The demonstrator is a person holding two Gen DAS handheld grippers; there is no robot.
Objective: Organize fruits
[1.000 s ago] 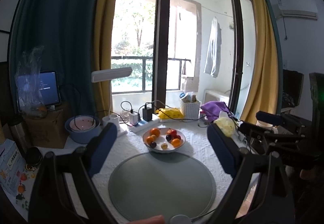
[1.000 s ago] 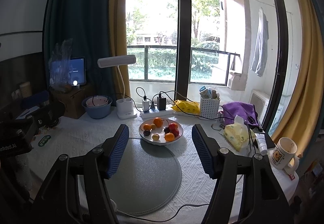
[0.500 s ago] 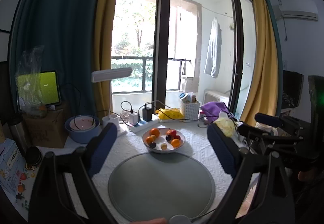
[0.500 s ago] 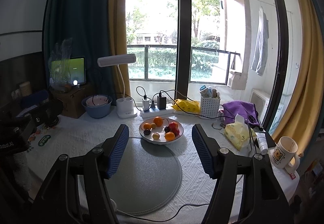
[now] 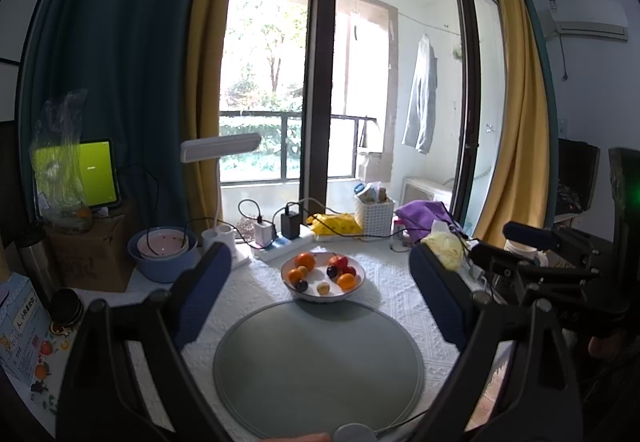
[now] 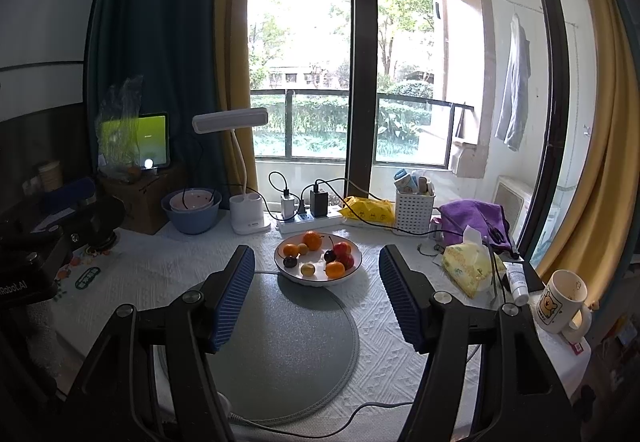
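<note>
The fruit sits in a white bowl (image 6: pixel 318 267) with a dark rim, on the white textured tablecloth (image 6: pixel 160 266) just past the far edge of a round grey mat (image 6: pixel 288 338). In it I count oranges (image 6: pixel 313 240), a red apple (image 6: pixel 342 249), dark plums (image 6: pixel 289 262), a small yellow-green fruit (image 6: pixel 307 269) near the front, and a long thin stem that arcs over the middle. From my left side the same bowl (image 5: pixel 322 275) lies straight ahead, beyond the mat (image 5: pixel 318 366).

My right gripper (image 6: pixel 316 298) hangs above the mat with its blue ribbed pads spread apart and nothing between them; the bowl shows in the gap but well ahead of the tips. My left gripper (image 5: pixel 320 290) is likewise wide apart and empty, clear of the bowl.

Behind the bowl runs a white power strip (image 6: pixel 308 220) with chargers and black cables plugged in. Left of it stands a white desk lamp (image 6: pixel 244 170), then a blue basin (image 6: pixel 192 211) that holds a pink bowl. Further left, a tablet (image 6: pixel 154 140) with a green screen stands on a cardboard box. Right of the strip lie a yellow packet (image 6: pixel 368 209), a white perforated basket (image 6: pixel 414 211), a purple cloth (image 6: pixel 474 216) and a yellow tissue pack (image 6: pixel 466 268). A mug (image 6: pixel 562 306) with a bear on it stands near the right table edge.
</note>
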